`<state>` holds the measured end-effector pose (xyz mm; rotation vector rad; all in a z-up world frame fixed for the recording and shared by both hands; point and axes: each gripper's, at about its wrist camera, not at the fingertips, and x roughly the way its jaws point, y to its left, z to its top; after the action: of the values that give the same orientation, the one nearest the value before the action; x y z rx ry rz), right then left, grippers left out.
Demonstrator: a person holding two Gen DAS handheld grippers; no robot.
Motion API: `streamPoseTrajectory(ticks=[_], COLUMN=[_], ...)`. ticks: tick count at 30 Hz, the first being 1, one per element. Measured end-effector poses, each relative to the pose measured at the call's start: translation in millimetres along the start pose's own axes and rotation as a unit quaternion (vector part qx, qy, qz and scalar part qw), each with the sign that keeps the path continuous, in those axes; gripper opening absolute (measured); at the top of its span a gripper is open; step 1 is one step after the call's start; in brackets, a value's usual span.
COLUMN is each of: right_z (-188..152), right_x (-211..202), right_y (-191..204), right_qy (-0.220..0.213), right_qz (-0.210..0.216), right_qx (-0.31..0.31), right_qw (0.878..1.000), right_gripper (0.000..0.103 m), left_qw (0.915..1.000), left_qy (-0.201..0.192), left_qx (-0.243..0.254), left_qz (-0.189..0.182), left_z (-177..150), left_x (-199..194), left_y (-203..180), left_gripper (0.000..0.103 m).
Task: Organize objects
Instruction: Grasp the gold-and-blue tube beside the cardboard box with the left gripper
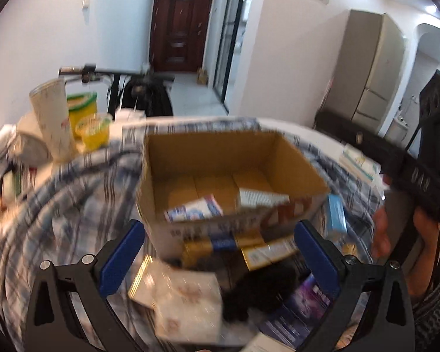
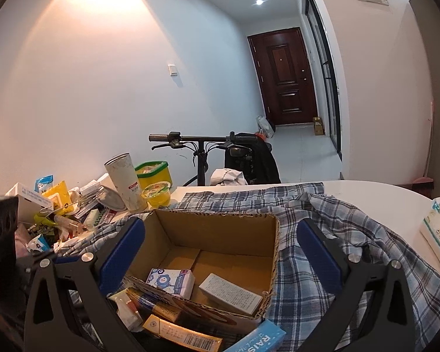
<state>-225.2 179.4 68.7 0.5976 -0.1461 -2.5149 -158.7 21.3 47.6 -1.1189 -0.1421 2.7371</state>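
An open cardboard box sits on a blue plaid cloth. Inside lie a white-and-blue carton and a white printed carton. In front of the box lie gold cartons, a pale patterned packet, a purple box and a light blue box. My left gripper hovers open over this pile, holding nothing. My right gripper is open above the box's near rim, also without a load.
Clutter fills the table's left side: a tall white cup, yellow tubs, packets and small cartons. A tissue pack lies at the right edge. A bicycle handlebar stands behind the table. A hand holds the right gripper's body.
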Motion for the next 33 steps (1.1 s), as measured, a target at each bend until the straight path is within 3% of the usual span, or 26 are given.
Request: streamPoseTrajectory(ticks=[6,12,15,17,22,33], right_z=[4.4,9.7,14.0,15.1,16.8,17.1], right_x=[-0.1,-1.1,-7.8,-9.4,-10.2,-9.8], right_y=[-15.5,-34.8,-38.1,-42.6,-56.4,-55.4], right_qy=[0.0,-0.001,-0.018,-0.023,-0.021,-0.017], right_qz=[-0.001,0.008,-0.022,-0.03,0.001,0.002], right_qx=[0.019,0.046,0.025,0.029,0.072,0.069], right_qw=[1.0,0.999,0.999,0.999,0.997,0.997], right_gripper=[0.103,0.103,0.103,0.103,0.103,0.103], left_qw=[0.9971,0.9878,0.9816,0.9809,0.9771,0.9678], left_qy=[0.067,0.125,0.144,0.152,0.179,0.221], left_qx=[-0.001,0.028,0.041,0.036,0.012,-0.015], left_qz=[0.036,0.088,0.118,0.116,0.115,0.12], left_z=[7.1,8.3,7.8,7.7,11.3,14.0], left_x=[32.5,68.8,79.6,81.2,87.1,104.0], left_y=[-14.0,-28.8,-32.9,-32.8,-31.6,-28.1], left_gripper=[0.103,0.103,0.103,0.103,0.103,0.103])
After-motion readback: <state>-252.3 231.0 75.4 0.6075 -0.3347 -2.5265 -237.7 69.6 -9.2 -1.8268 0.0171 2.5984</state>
